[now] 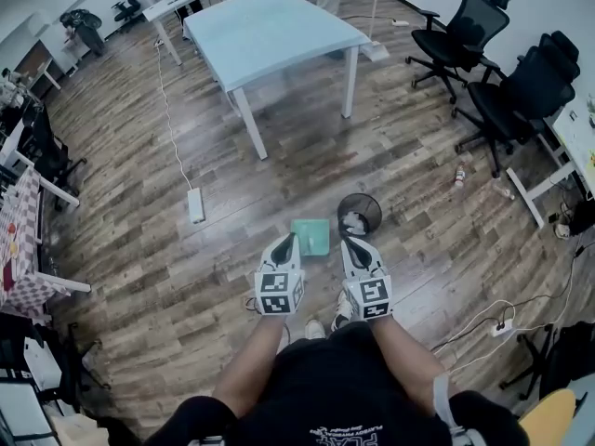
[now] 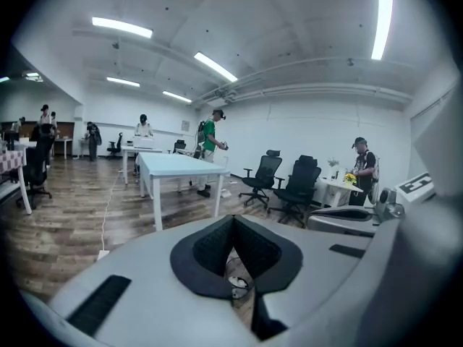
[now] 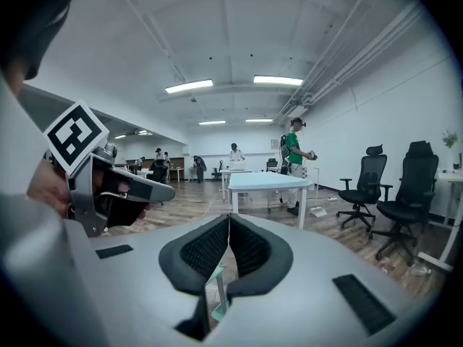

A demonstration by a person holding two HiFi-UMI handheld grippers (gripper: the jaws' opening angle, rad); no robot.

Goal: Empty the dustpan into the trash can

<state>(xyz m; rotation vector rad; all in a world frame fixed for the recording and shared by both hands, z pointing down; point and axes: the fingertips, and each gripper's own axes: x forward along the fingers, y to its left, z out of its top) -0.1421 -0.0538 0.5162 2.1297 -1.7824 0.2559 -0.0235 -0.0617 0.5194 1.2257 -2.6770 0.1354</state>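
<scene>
Leftmost, well out to the left gripper's outer side, a white oblong power strip (image 1: pixel 196 204) lies on the brown wood-plank floor (image 1: pixel 139 249) at the end of a thin white cable. The left gripper (image 1: pixel 287 245) is held low in front of the person, with its marker cube toward the body. In the left gripper view the left gripper (image 2: pixel 233 220) has its black ribbed jaws together at the tips, with nothing pressed between them (only floor and clutter show through the hollow behind the tips).

Just ahead of it and a little to its right, between the two grippers' tips, the flat teal plastic dustpan (image 1: pixel 311 235) lies on the floor, and neither gripper touches it. The right gripper (image 1: pixel 352 245) is held near the left one, side by side with it. In the right gripper view the right gripper (image 3: pixel 228 220) is likewise closed tip to tip and empty, and a sliver of the teal dustpan (image 3: pixel 219 291) shows below its tips.

Just ahead of the right gripper stands the round black mesh trash can (image 1: pixel 372 203), just beside the dustpan, with pale scraps inside. Farther ahead of both grippers stands a pale blue rectangular table with white legs (image 1: pixel 270 26). Well off to the right gripper's right are black office chairs (image 1: pixel 516 96).
</scene>
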